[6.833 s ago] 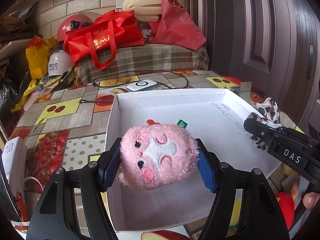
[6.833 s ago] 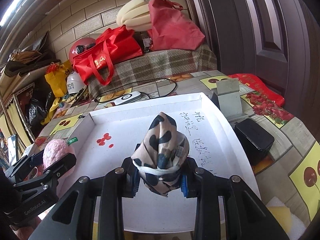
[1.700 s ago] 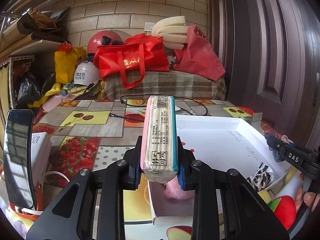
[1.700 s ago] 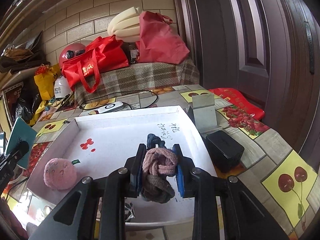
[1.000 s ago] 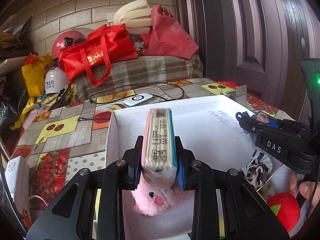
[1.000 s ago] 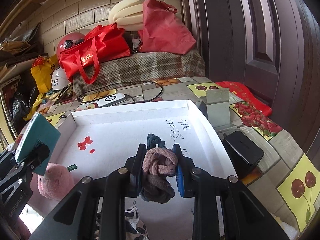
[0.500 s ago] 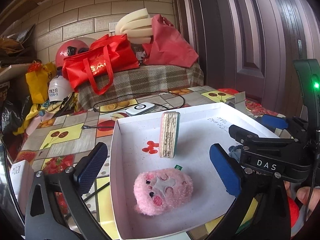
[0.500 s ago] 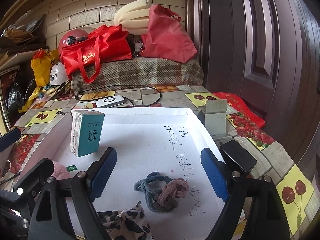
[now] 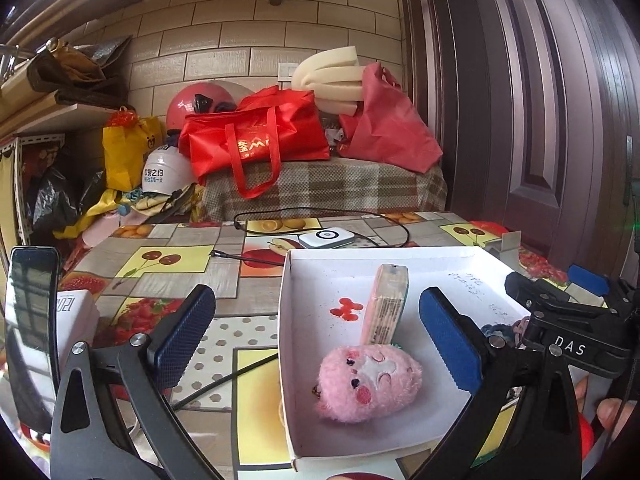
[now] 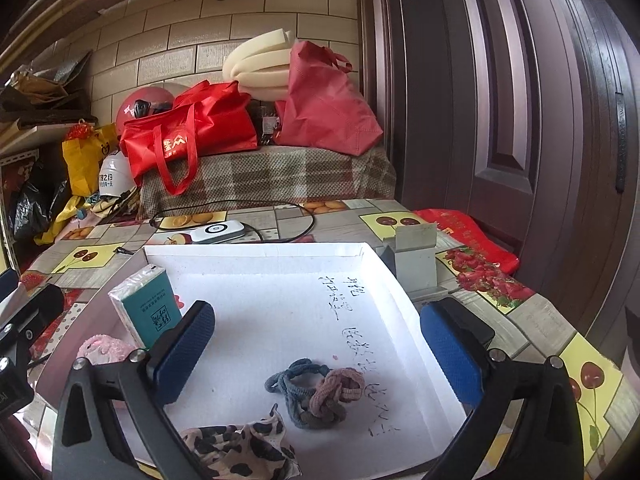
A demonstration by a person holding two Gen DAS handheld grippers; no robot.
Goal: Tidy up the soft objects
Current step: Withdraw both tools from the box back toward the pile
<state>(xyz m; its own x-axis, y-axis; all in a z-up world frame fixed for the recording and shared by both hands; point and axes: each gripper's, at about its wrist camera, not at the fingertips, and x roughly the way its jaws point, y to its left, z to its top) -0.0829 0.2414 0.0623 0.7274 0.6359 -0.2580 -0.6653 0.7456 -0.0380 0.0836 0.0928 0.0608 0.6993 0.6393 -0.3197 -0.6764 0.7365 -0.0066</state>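
1. My left claw (image 9: 316, 336) is spread wide with nothing between its pads; my right claw (image 10: 316, 344) is opening, also pinching nothing.
2. Inside the white box (image 10: 256, 256), nearest me, lie the leopard-print cloth (image 10: 240, 450) and the knotted hair ties (image 10: 316, 392).
3. The pink plush (image 9: 370, 384) rests by the box's left wall.
4. Behind it, the tissue pack (image 9: 386, 304) stands upright.
5. Farther off, the fruit-patterned surface (image 9: 168, 276) carries a white device (image 9: 326, 238).
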